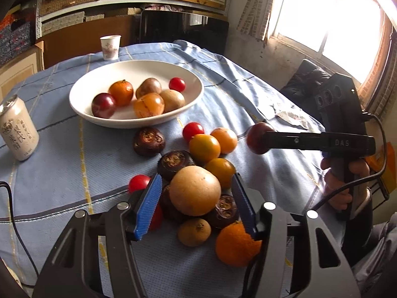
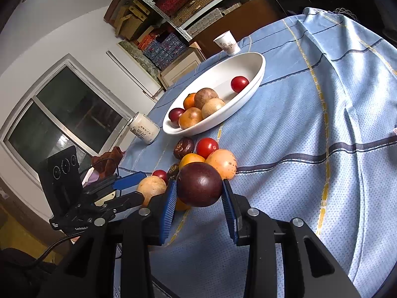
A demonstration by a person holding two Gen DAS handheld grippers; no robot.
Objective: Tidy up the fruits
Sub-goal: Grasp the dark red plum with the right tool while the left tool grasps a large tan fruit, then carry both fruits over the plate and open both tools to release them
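A white oval bowl [image 1: 74,94] [image 2: 260,67] at the back of the blue checked cloth holds several fruits. In front of it lies a pile of orange, red and dark brown fruits. My left gripper [image 1: 196,181] hangs over the pile's near end. A large round tan fruit [image 1: 194,191] [image 2: 151,188] sits between its blue pads [image 1: 148,206], with a narrow gap on each side. My right gripper [image 2: 199,182] is shut on a dark red-purple round fruit [image 2: 199,185] [image 1: 258,137] and holds it above the cloth, right of the pile.
A white drink can [image 1: 18,131] [image 2: 144,128] stands left of the bowl, a paper cup [image 1: 110,47] [image 2: 227,42] behind it. Crumpled paper [image 1: 292,118] lies at the table's right edge. A black cable [image 1: 15,223] trails at the left. A hand [image 1: 347,181] grips the right tool.
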